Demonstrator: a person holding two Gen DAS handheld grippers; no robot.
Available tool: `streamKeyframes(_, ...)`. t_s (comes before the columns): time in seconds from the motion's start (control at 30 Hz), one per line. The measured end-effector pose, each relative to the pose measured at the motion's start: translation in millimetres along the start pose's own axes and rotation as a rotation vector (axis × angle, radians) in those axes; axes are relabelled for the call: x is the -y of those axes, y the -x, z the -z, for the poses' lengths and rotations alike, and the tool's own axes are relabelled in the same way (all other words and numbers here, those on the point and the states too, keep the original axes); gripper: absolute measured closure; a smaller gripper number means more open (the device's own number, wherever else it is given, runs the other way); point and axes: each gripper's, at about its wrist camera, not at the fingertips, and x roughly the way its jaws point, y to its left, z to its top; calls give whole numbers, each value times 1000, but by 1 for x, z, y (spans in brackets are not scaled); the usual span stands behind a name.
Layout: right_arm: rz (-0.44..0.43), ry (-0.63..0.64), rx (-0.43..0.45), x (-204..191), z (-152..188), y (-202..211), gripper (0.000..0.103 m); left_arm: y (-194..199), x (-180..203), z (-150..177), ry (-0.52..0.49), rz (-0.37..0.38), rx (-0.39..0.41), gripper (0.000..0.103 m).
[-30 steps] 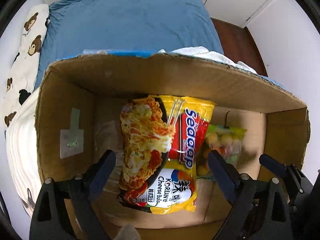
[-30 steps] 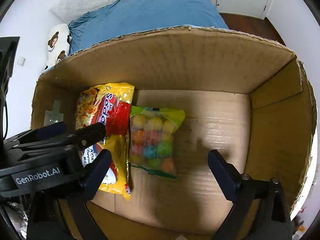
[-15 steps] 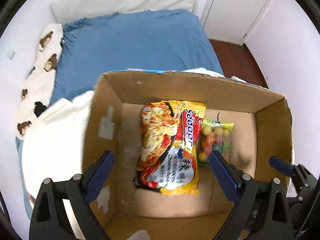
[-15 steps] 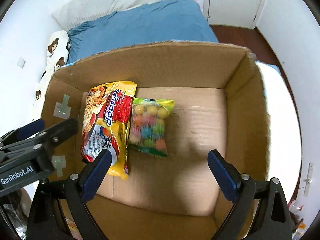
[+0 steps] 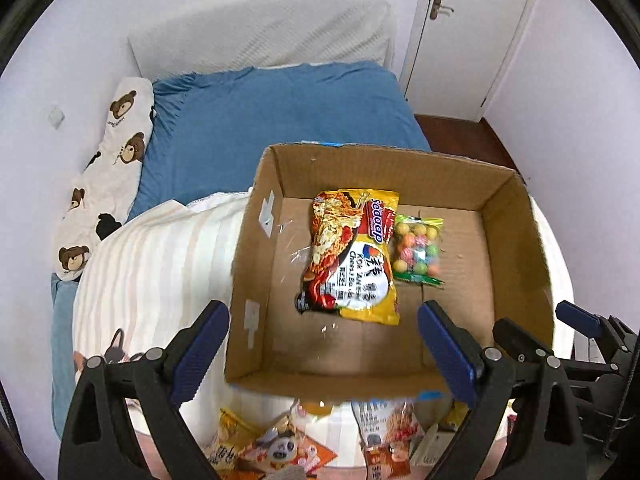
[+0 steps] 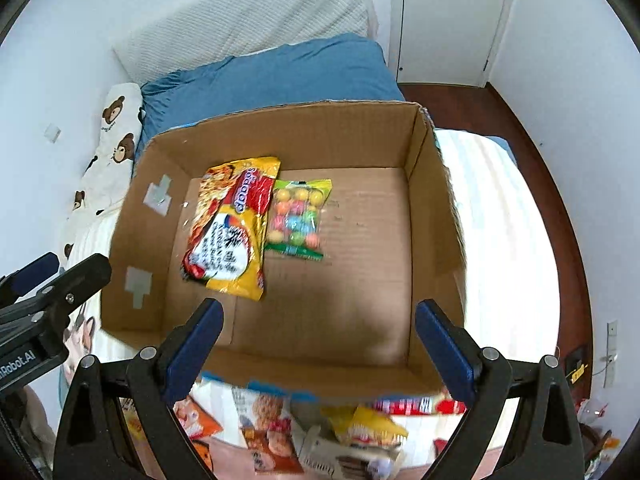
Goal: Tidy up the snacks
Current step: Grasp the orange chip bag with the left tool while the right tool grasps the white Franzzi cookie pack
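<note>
The bed (image 5: 280, 120) carries a cardboard box (image 5: 256, 280) and loose snack packets (image 6: 272, 432)

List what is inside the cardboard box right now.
The cardboard box holds two packets lying flat side by side: a yellow noodle packet and a bag of coloured candy balls. The rest of its floor is bare. Anything beneath the packets is hidden.

We see bright, even daylight; the white bedspread (image 6: 500, 240) blows out, soft shadow darkens the box floor (image 6: 340, 300), near snack packets (image 6: 280, 432) blur, fisheye edges bend.
</note>
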Motion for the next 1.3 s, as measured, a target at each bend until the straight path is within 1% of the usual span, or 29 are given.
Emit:
streamKeyframes(0.13, -9, 6, 37, -4, 17, 25, 4, 27, 2, 17, 0, 16, 29, 6)
streamKeyframes(0.3, -25, 7, 67, -6, 36, 51, 5, 50, 1, 34, 11, 26, 59, 6)
streamKeyframes(0.43, -59, -10, 63, -5, 54, 62, 5, 63, 1, 50, 21, 28, 71, 6)
streamKeyframes(0.6, -127, -53, -1, 4, 87, 59, 4, 69, -10, 80, 68, 25, 50, 6)
streamKeyframes(0.7, -148, -98, -53, 15, 108, 43, 4, 62, -25, 108, 125, 7, 12, 6)
streamKeyframes(0.77, -141, -103, -98, 22, 124, 27, 4, 50, -37, 132, 165, -14, -37, 6)
streamKeyframes(0.83, -124, -92, -146, 28, 139, 9, 4, 32, -52, 159, 234, -21, -106, 6)
streamKeyframes(0.9, -107, -45, -192, 29, 152, -11, 4, 10, -71, 187, 335, -12, -190, 6)
streamKeyframes(0.93, -90, -30, -205, 30, 156, -18, 4, -4, -83, 203, 408, 8, -248, 7)
streamKeyframes(1.0, -73, -5, -222, 31, 162, -31, 4, -33, -103, 233, 568, 85, -349, 7)
streamKeyframes(1.03, -67, -3, -233, 32, 163, -38, 5, -45, -110, 245, 638, 116, -383, 7)
streamKeyframes(1.1, -75, -7, -237, 36, 165, -48, 6, -66, -121, 263, 763, 169, -427, 7)
streamKeyframes(1.13, -67, -9, -233, 38, 164, -53, 9, -76, -126, 270, 819, 185, -445, 7)
streamKeyframes(1.17, -61, -6, -231, 39, 164, -57, 14, -84, -127, 274, 854, 201, -456, 8)
streamKeyframes(1.23, -59, -7, -233, 43, 163, -68, 20, -102, -127, 280, 921, 241, -492, 8)
streamKeyframes(1.3, -41, 2, -238, 45, 164, -77, 26, -118, -126, 282, 959, 260, -514, 8)
